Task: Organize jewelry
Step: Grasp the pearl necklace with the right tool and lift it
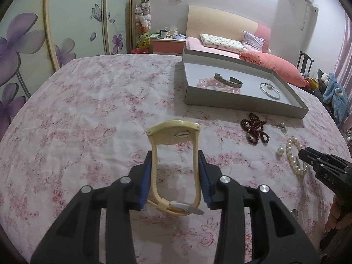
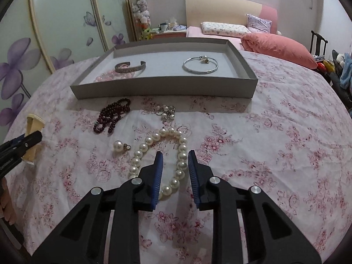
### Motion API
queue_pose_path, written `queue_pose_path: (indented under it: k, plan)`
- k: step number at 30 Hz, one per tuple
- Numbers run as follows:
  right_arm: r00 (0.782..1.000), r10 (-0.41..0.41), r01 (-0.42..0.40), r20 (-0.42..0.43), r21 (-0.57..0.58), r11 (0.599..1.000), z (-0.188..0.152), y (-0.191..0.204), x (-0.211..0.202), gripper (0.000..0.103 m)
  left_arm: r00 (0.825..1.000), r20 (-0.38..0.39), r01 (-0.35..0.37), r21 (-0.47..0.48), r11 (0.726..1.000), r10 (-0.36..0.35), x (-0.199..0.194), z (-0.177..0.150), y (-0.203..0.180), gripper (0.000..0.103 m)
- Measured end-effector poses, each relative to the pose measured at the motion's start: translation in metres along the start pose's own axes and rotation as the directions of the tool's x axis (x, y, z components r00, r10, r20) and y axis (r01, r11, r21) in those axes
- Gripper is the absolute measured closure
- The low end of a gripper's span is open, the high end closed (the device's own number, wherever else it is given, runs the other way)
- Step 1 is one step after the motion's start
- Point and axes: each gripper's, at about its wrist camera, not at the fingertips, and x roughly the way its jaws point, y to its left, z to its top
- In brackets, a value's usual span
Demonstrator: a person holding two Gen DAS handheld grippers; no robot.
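Left gripper (image 1: 175, 176) jaws clamped on watch (image 1: 173, 165) for carrying; right gripper (image 2: 175, 176) jaws apart, straddling pearl bracelet (image 2: 162, 154), ready to pinch.

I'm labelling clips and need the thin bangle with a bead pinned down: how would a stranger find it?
Find the shallow grey box on the floral bedspread. Inside, at its right end, lies a thin silver bangle alone. Unlike the wide engraved cuff at left, it is a slim closed ring bearing a bead.

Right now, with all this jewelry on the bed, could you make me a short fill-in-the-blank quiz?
1. The left gripper is clamped on a cream ____.
2. The right gripper straddles a strand of white ____.
3. The silver bangle lies in the grey ____.

Missing: watch; pearls; tray
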Motion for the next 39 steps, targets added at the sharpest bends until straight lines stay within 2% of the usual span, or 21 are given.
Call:
queue_pose_path:
  k: [4, 6, 10, 16, 21, 28, 33, 39]
  plan:
    - [1.000, -0.017, 0.017, -0.006, 0.006, 1.000, 0.002, -0.003, 0.002, 0.082, 1.000, 0.000, -0.001, -0.001, 1.000, 0.001, 0.000, 0.000, 0.000, 0.065]
    - [0.999, -0.032, 0.032, -0.007, -0.002, 0.999, 0.003, -0.003, 0.003, 0.092, 1.000, 0.000, -0.003, -0.002, 1.000, 0.003, 0.000, 0.000, 0.001, 0.065]
    - [1.000, -0.022, 0.022, 0.003, 0.016, 1.000, 0.000, -0.010, -0.001, 0.093, 1.000, -0.001, -0.006, -0.005, 1.000, 0.006, 0.000, 0.000, 0.002, 0.065]
    - [0.991, 0.006, -0.012, 0.135, 0.041, 0.999, 0.001, -0.017, -0.031, 0.093, 1.000, 0.017, -0.003, -0.001, 1.000, 0.003, -0.005, 0.002, 0.003, 0.065]
    - [0.966, 0.017, -0.031, 0.257, 0.053, 0.998, 0.004, -0.017, -0.059, 0.093, 0.999, 0.050, 0.002, 0.001, 1.000, -0.002, -0.013, 0.002, -0.002, 0.065]
    - [0.916, 0.004, -0.039, 0.400, 0.079, 0.996, 0.005, -0.014, -0.087, 0.093, 0.990, 0.143, -0.006, 0.003, 1.000, 0.005, -0.034, -0.001, -0.012, 0.065]
    - [0.881, -0.005, -0.028, 0.473, 0.062, 0.998, 0.004, -0.008, -0.101, 0.093, 0.973, 0.229, -0.018, 0.017, 1.000, 0.014, -0.053, -0.004, -0.022, 0.065]
    - [0.841, -0.015, -0.001, 0.541, 0.029, 1.000, -0.001, 0.001, -0.115, 0.093, 0.943, 0.332, -0.056, 0.053, 0.997, 0.036, -0.074, -0.006, -0.036, 0.065]
